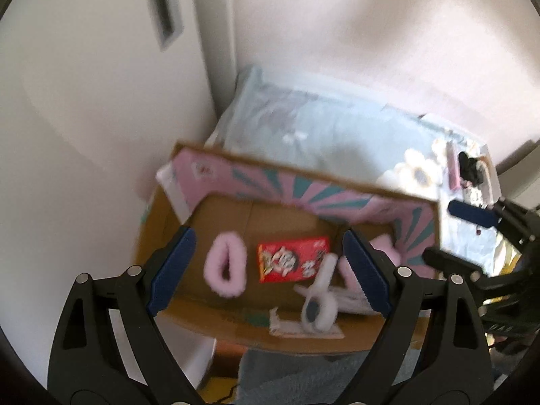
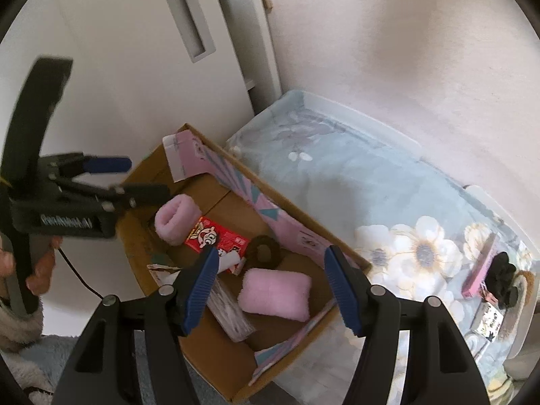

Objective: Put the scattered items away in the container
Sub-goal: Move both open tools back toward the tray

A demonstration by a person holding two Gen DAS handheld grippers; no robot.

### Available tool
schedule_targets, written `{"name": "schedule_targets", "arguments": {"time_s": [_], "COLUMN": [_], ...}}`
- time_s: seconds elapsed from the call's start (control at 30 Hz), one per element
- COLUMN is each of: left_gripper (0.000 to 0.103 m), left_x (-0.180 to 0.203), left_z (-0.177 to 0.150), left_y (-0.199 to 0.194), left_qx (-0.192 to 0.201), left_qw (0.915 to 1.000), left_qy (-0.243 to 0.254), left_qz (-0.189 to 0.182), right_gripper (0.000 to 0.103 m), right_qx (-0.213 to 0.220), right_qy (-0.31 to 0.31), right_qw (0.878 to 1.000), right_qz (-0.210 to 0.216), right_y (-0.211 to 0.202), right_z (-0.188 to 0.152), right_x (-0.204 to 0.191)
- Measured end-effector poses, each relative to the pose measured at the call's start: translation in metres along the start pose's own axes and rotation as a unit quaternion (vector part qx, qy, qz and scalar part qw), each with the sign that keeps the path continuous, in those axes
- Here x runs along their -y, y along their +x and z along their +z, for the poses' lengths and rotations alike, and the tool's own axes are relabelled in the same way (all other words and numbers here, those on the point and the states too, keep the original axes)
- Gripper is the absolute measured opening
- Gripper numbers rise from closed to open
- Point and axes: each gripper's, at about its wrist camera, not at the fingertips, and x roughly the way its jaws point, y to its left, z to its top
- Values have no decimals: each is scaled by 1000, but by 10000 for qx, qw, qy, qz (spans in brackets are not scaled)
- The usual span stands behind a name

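Bed (image 2: 354,182): pale blue quilted cover, large cream flower print; carries the box.
Cardboard box (image 2: 216,368): brown corrugated, rectangular, flaps printed pink with teal rays; open-topped, on the bed beside a white cabinet (image 2: 111,67).
Left gripper (image 1: 270,271): black frame, ribbed blue pads; jaws released, empty, above the box.
Right gripper (image 2: 270,287): same build; jaws spread wide, nothing between them, above the box.
Pink pad (image 2: 276,295): fluffy, pillow-shaped, inside the box.
Pink ring (image 1: 225,267): fuzzy loop, on the box floor.
Red packet (image 1: 293,258): glossy, flat, cartoon print, beside the ring.
Black object (image 2: 503,281): lumpy, out on the bed, well apart from the box.
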Motion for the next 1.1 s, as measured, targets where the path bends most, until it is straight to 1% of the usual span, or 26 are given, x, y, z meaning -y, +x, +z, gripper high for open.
{"name": "schedule_targets", "arguments": {"time_s": [0.13,0.3,0.4,0.53,0.63,0.77,0.87,1.0,1.1], "left_gripper": [89,89,89,89,89,89,89,89,89], "left_x": [29,72,102,140,174,222,255,299,324], "left_z": [15,26,32,39,46,54,58,62,63], "left_y": [-11,-14,-17,-20,-16,-2,15,51,82], "left_qx": [203,269,312,370,306,184,67,-193,-389], "left_qw": [9992,9963,9932,9885,9850,9802,9775,9763,9761], "left_qy": [321,727,1013,1287,1448,1645,1760,1858,1884], "left_qz": [-146,-377,-476,-709,-886,-1091,-1159,-1088,-1010], "right_gripper": [61,61,61,61,61,61,61,62,62], "right_qx": [137,308,407,514,549,503,468,390,325], "right_qy": [154,498,733,1090,1342,1684,1910,2033,2154], "right_qw": [9997,9978,9955,9904,9855,9770,9715,9657,9605], "right_qz": [-124,-303,-451,-681,-881,-1206,-1327,-1565,-1733], "right_y": [-14,-34,-48,-67,-80,-93,-103,-106,-101], "right_z": [-7,-21,-32,-51,-67,-91,-106,-120,-128], "right_x": [10,32,50,75,95,123,144,169,189]}}
